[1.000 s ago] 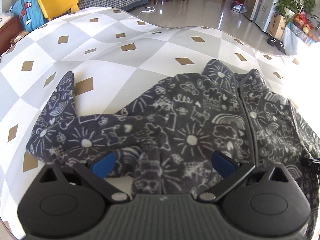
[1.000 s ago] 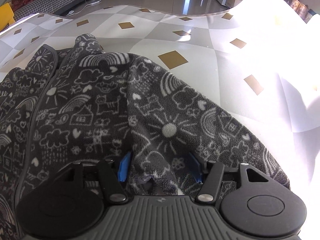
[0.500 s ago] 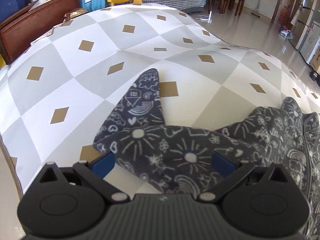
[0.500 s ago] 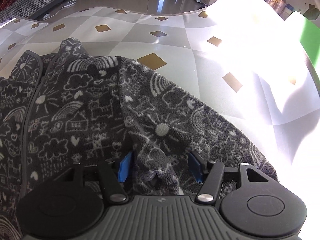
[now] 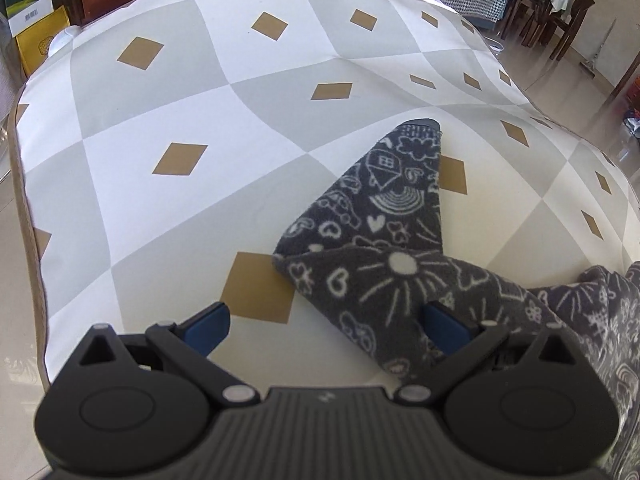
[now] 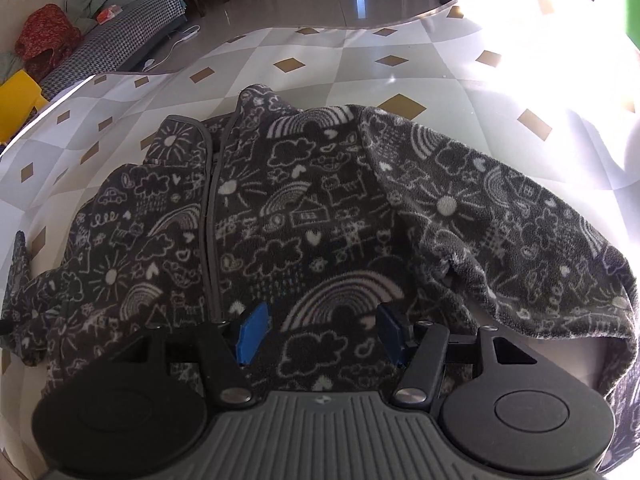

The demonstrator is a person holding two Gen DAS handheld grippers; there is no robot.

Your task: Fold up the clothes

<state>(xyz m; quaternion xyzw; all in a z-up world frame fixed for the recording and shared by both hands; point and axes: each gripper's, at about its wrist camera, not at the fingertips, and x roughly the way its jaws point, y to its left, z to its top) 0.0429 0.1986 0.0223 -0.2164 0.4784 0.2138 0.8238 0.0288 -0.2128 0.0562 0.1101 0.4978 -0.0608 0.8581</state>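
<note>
— Both tongs stand spread wide now. Our right gripper, which pinched a bunch of the fleece jacket half a second ago, is released and hovers over the rainbow print at lower centre, holding nothing.

— And our left gripper?

— Swung left to the sleeve, lower right of its frame; its right pad seems to brush the fleece, nothing clamped.

— So where are we?

— Jacket lies spread, front up, on the checked tablecloth, right sleeve flopped inward. We judge one sleeve fold set, the other next.
</note>
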